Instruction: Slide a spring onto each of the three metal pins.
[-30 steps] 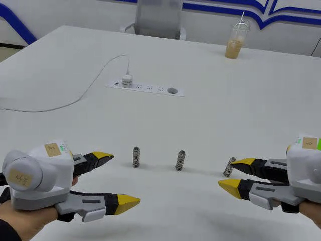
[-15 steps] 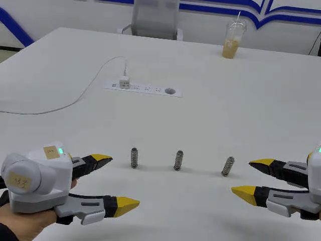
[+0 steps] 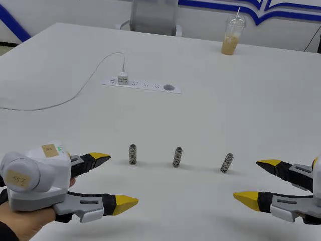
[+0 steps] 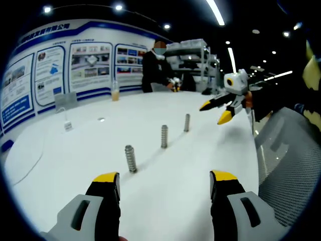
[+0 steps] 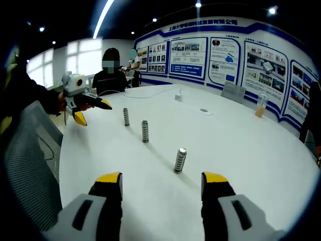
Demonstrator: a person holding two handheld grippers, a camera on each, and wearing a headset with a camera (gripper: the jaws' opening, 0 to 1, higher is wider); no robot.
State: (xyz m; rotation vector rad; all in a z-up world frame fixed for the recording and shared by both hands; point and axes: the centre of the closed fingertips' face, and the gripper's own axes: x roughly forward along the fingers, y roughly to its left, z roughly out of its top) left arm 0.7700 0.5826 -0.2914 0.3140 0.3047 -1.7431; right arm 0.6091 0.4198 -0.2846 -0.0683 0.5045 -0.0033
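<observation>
Three springs [image 3: 177, 157] stand upright in a row near the table's [image 3: 225, 100] near edge, each apparently seated over a pin. The right tool [image 3: 247, 178] has drawn back from the rightmost spring [image 3: 227, 162]; it and the left tool [image 3: 122, 179] gape empty, so the task looks complete.

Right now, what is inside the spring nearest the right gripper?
A rounded metal tip shows at the top of that spring, likely a pin. The coils cover everything below, so its shaft and base cannot be seen.
</observation>
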